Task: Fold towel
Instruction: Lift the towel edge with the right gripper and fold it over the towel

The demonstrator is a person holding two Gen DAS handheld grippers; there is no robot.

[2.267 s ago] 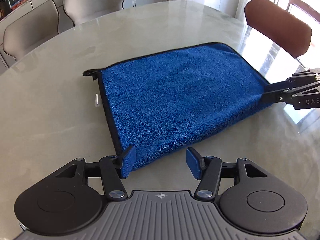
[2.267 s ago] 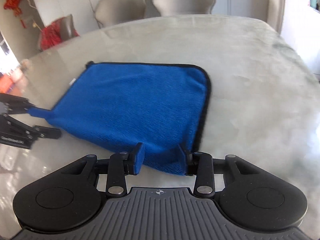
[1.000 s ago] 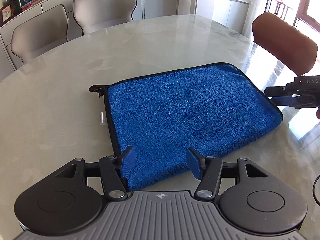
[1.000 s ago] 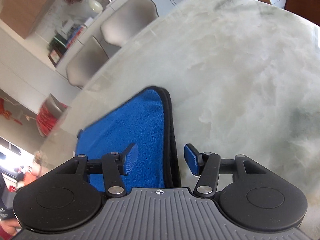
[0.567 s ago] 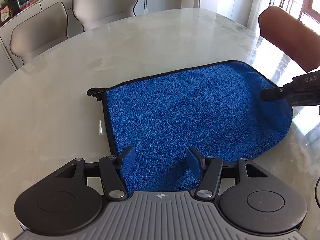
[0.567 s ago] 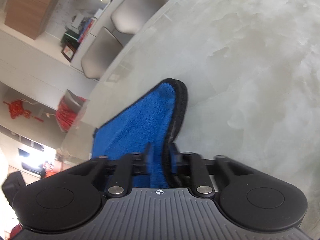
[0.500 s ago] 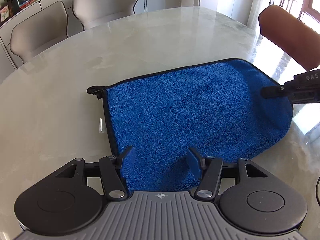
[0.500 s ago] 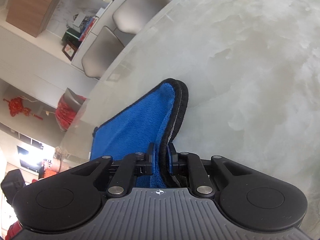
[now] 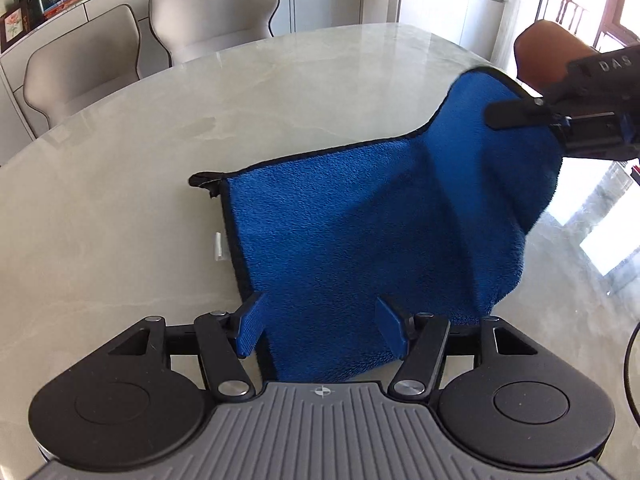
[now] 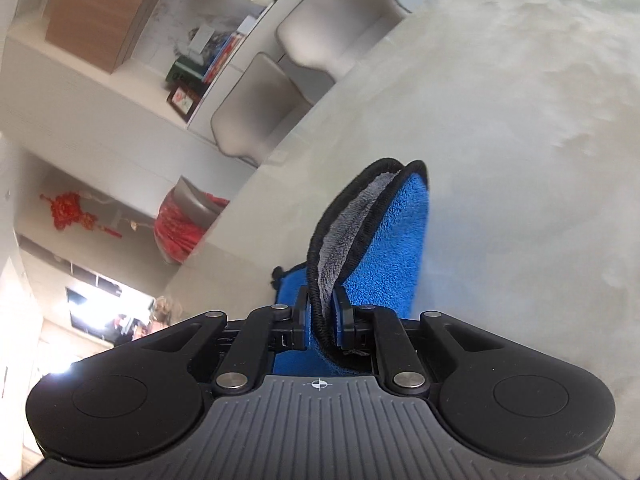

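A blue towel [image 9: 360, 232] with black trim, folded double, lies on the marble table [image 9: 120, 160]. Its right edge is lifted off the table. My right gripper [image 10: 323, 312] is shut on that edge, where the grey underside and black trim [image 10: 344, 232] show. It also shows in the left wrist view [image 9: 560, 120], holding the towel up at the right. My left gripper [image 9: 322, 330] is open, its jaws straddling the towel's near left part, not gripping.
Two beige chairs [image 9: 152, 32] stand at the table's far side and a brown chair [image 9: 548, 52] at the right. A small white tag [image 9: 218, 246] lies at the towel's left edge. Shelves and a red bag [image 10: 180, 224] are beyond the table.
My right gripper closed on the towel's right edge and has raised it off the table and leftward. My left gripper stayed open over the near left part.
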